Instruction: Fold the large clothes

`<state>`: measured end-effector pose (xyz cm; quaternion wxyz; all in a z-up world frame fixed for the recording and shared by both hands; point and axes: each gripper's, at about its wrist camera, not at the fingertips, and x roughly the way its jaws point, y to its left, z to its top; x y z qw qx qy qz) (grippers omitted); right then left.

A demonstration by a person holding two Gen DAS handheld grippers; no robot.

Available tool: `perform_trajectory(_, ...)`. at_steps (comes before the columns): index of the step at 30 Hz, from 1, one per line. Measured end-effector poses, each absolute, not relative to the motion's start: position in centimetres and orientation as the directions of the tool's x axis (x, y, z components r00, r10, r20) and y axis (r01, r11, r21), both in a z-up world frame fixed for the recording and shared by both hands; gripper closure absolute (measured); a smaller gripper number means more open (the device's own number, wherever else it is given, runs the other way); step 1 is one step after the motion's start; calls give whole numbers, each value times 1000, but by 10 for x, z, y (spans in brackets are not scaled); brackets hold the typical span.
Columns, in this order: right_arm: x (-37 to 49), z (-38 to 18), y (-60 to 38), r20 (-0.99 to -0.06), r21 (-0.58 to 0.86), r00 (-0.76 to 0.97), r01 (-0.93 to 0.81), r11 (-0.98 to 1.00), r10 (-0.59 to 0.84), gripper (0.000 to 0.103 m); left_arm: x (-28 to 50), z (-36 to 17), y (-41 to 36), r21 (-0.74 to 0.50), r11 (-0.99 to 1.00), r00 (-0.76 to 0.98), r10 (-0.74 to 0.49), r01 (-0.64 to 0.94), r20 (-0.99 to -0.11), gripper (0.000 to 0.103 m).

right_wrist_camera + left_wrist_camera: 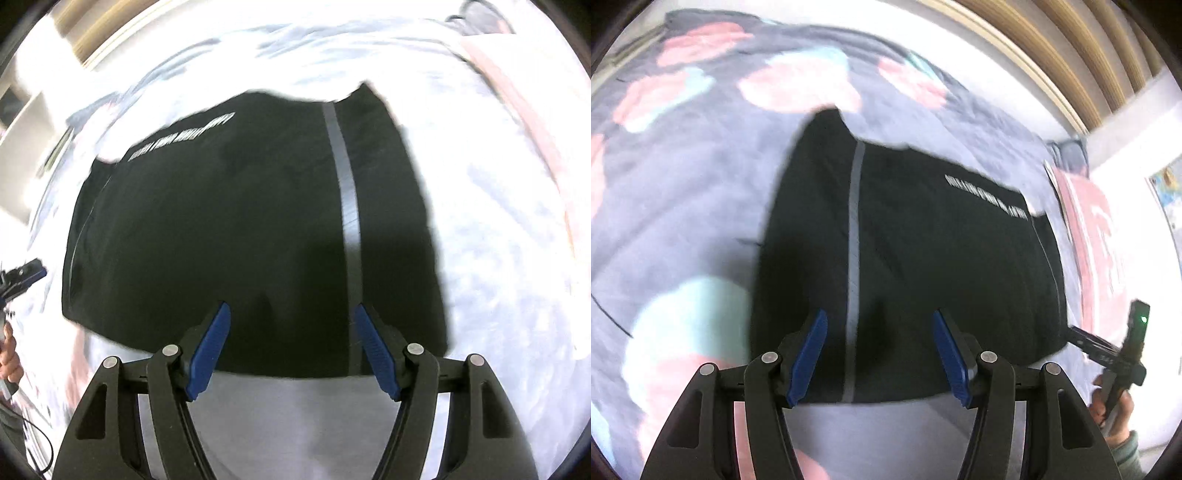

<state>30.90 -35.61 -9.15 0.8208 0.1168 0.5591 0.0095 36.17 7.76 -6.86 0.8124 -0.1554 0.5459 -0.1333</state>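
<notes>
A black garment [916, 258] with a grey stripe and a line of white lettering lies folded into a rough rectangle on the bed. In the right wrist view the same black garment [240, 229] fills the middle. My left gripper [879, 332] hovers above its near edge, blue pads apart, nothing between them. My right gripper [291, 325] also stands open over the near edge, holding nothing. The right gripper's body [1123, 347] shows at the right edge of the left wrist view, in a hand. Both pictures are blurred.
The bed cover [701, 166] is grey-blue with pink and mint blotches. A pink cloth [1097, 229] lies right of the garment. A slatted wooden headboard [1071, 55] stands beyond the bed. The left gripper [22, 277] shows at the left edge of the right wrist view.
</notes>
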Motion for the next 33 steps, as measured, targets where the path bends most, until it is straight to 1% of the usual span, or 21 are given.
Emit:
perform_trajectory(6,335,-74,-413,-911,164,406,208,964,68,30,391,-75,132,-413,908,392,-359,-62,-847,42)
perform_trajectory(10,353,-72,-436,-909,150,414,236,960,40,30,406,-79,146,-397,915,390,-339,-75,-856,42)
perform_trajectory(14,367,-79,-449,-910,175,411,253,951,58,30,425,-90,147,-396,915,371,-344,-73,-863,42)
perform_trajectory(20,391,-103,-452,-914,230,389,255,939,118,30,446,-113,141,-422,903,343,-373,-79,-862,42)
perform_trajectory(23,400,-121,-455,-914,281,366,257,925,176,30,455,-130,141,-449,890,321,-404,-80,-857,42)
perform_trajectory(30,421,-166,-464,-894,406,320,276,871,315,30,473,-180,137,-569,811,230,-533,-134,-814,42)
perform_trajectory(33,428,-185,-472,-862,488,314,299,820,398,30,478,-194,130,-607,783,210,-576,-138,-790,37)
